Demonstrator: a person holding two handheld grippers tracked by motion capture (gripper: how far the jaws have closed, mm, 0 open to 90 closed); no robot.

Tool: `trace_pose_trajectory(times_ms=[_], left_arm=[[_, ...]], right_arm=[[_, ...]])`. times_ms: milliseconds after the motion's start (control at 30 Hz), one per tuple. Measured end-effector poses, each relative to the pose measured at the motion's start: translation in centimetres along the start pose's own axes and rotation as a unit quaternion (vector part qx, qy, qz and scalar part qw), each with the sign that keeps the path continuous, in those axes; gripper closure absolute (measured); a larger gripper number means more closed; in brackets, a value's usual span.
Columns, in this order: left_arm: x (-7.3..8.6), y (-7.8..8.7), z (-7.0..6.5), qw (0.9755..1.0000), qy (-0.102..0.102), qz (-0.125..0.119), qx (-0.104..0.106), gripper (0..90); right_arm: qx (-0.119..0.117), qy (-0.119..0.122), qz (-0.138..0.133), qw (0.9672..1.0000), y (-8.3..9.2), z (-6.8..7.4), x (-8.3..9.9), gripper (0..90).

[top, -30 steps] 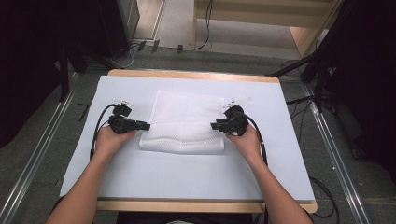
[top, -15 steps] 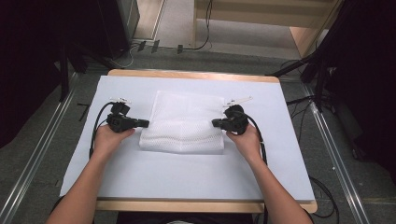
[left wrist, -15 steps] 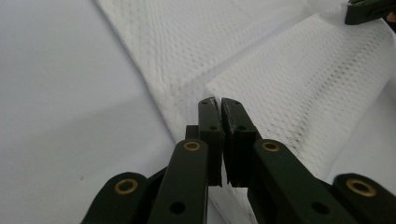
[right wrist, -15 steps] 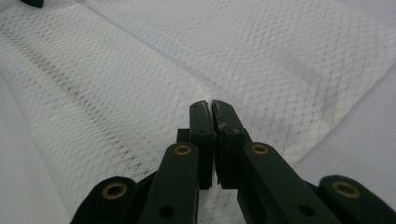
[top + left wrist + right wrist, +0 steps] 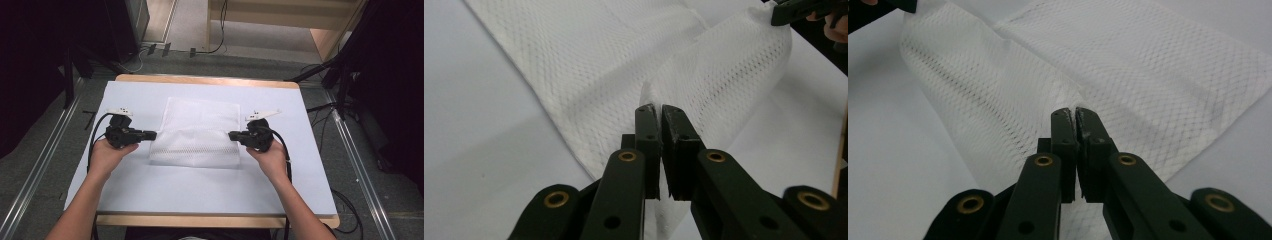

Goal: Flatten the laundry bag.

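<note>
On the white-covered desk [image 5: 125,190], centre, lies a white mesh cloth [image 5: 200,117], flat at the far half, near edge raised. My left claw [image 5: 153,134] is clenched on the cloth's near-left corner; the left gripper view shows the mesh pinched between the pads [image 5: 659,125]. My right claw [image 5: 232,135] is clenched on the near-right corner, same pinch in the right gripper view [image 5: 1073,125]. Both claws have just been closing, fabric between them. The held edge runs side to side between the claws, its long axis across the desk; the rest of the cloth lies away from me, beyond both claws. Each hand sits at its own corner, equally near. Likely next move: carry this edge forward over the far half, a fold. Keep both sides level or the edge skews.
</note>
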State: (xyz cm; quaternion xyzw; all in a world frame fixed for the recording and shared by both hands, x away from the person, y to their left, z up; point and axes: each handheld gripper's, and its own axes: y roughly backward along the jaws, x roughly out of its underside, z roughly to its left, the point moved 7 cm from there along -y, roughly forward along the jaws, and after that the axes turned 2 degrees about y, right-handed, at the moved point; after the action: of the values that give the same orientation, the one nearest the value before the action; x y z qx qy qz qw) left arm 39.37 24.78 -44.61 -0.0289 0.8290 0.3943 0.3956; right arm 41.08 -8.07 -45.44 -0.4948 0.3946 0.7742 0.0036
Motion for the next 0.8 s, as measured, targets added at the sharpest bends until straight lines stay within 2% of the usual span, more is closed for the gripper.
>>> trace_pose_trajectory(times_ms=[100,300,500,633,800], left_arm=[[0.6,0.6,-0.4,0.9999,0.001,-0.006,0.009,87.2],[2.0,1.4,-1.2,0.9998,0.001,0.0,0.019,87.8],[3.3,1.7,-1.8,0.9997,0.001,0.016,0.019,88.6],[4.0,1.9,-2.2,0.9996,-0.003,0.017,0.022,89.1],[4.7,2.4,-2.5,0.9996,0.004,0.016,0.023,89.8]], right_arm=[[-0.005,0.004,-0.002,1.0,0.7,0.7,0.4,88.9],[-0.013,0.007,-0.003,0.9999,1.8,2.0,1.6,88.8],[-0.023,0.007,-0.002,0.9997,2.6,3.2,3.1,88.8],[-0.032,0.005,0.0,0.9995,3.0,4.0,3.8,88.8],[-0.042,0.01,0.007,0.999,3.4,4.9,4.7,88.8]])
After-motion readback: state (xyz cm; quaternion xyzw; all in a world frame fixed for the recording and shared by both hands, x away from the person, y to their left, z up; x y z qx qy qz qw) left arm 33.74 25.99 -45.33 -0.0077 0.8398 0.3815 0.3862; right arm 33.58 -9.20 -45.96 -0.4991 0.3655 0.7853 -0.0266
